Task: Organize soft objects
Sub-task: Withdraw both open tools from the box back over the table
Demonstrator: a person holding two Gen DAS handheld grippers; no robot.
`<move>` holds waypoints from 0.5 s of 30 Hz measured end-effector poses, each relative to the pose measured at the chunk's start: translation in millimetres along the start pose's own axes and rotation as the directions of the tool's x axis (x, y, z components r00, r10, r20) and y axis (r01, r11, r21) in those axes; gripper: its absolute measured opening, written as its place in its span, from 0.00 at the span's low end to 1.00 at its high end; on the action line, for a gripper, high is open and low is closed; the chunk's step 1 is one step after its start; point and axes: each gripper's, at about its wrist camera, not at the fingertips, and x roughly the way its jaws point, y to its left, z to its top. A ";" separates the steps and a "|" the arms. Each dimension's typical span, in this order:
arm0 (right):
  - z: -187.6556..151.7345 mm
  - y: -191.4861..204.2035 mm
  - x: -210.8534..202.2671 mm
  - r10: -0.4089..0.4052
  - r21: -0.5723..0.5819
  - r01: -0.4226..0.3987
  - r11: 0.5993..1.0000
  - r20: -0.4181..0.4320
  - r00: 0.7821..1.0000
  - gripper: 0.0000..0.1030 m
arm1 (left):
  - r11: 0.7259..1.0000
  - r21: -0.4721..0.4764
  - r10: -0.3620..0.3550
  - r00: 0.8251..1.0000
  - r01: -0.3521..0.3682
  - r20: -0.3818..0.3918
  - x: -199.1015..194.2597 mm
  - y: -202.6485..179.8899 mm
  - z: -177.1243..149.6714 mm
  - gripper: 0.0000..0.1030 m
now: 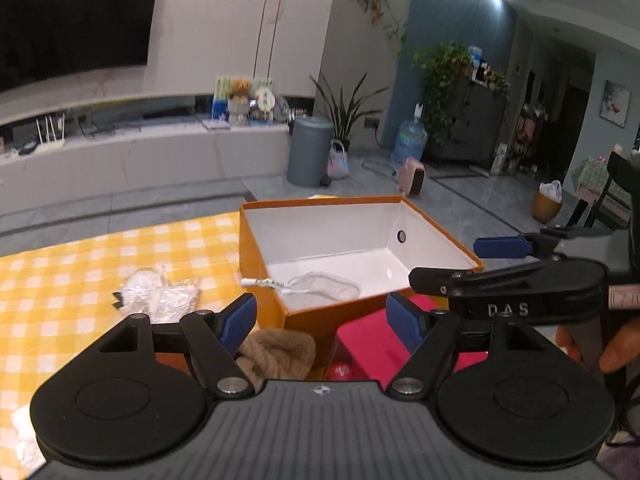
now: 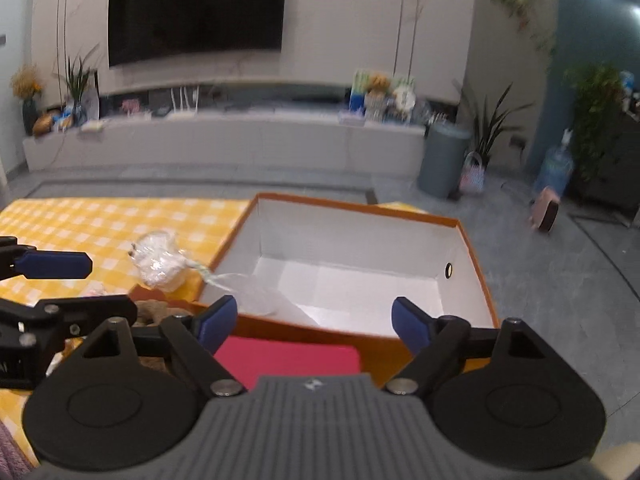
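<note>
Fingers (image 1: pixel 618 354) of a person show only beside left-wrist view's edge.

A table covered with a yellow and white checked cloth (image 1: pixel 80 256) carries an open orange cardboard box (image 1: pixel 256 264) with a white inside. Left of it lies a crinkled transparent plastic package (image 1: pixel 160 294). Near the box are a brown fluffy plush (image 1: pixel 280 354) and a flat pink item (image 2: pixel 288 360).

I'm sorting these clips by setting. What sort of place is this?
Most likely a home living room: a wall-mounted television above a long low media console, potted houseplants, and a table with a yellow checked tablecloth.
</note>
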 end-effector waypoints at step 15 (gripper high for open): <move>-82.9 95.9 -42.8 0.070 0.069 -0.079 0.995 0.114 0.991 0.88 | 0.986 -0.115 0.109 0.990 -0.120 -0.094 -56.4 52.1 -81.6 0.84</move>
